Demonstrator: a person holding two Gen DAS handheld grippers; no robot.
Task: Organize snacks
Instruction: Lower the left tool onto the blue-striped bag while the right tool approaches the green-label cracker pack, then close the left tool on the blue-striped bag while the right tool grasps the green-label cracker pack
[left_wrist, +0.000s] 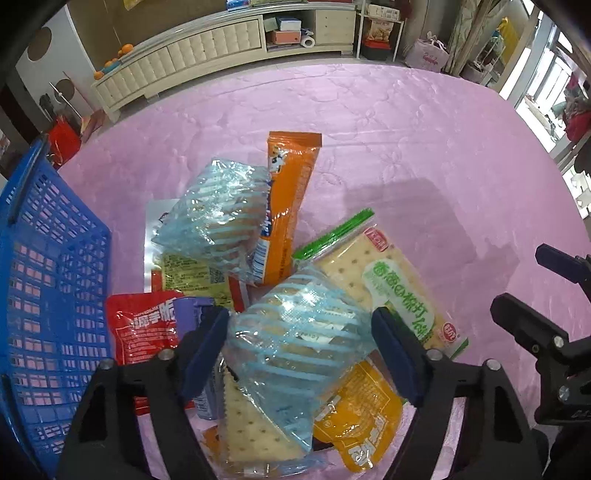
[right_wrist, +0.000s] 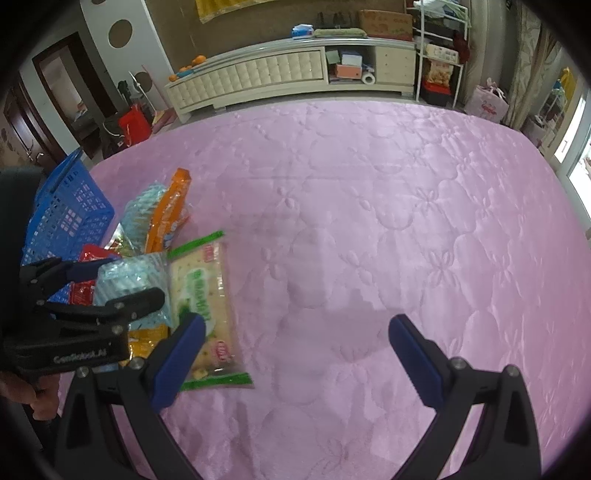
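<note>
A: Item one, left tongs (left_wrist: 299, 343). State?

B: Jaws straddled the blue-striped clear packet (left_wrist: 295, 332) atop the snack pile; the left pad looked to touch the film, the right pad sat at its edge. Pressing not confirmed, so logged as released around the packet, not yet clenched.

A: Item two, right tongs (right_wrist: 295, 350)?

B: Released, jaws wide, nothing between them. They hung over bare pink bedspread (right_wrist: 369, 184), with the left finger just overlapping the green-edged cracker pack (right_wrist: 203, 295).

A: Contents of the pile, working outward?

B: Under the straddled packet: a yellow sachet (left_wrist: 354, 424) and a plain cracker pack (left_wrist: 251, 424). To the left, a red pouch (left_wrist: 144, 325). Beyond, a second blue-striped packet (left_wrist: 221, 218) leaning on an orange stick pack (left_wrist: 288, 206).

A: Destination?

B: Blue basket (left_wrist: 51, 280), beside the pile on its left, near but apart from the red pouch. Its inside looked empty where visible.

A: Handling note for the step in hand?

B: Judgement only: close across the packet's full middle, not its loose film, and gently, since the contents are probably brittle. Lift straight up so the neighbouring sachet is not dragged along, then carry left to the basket.
</note>
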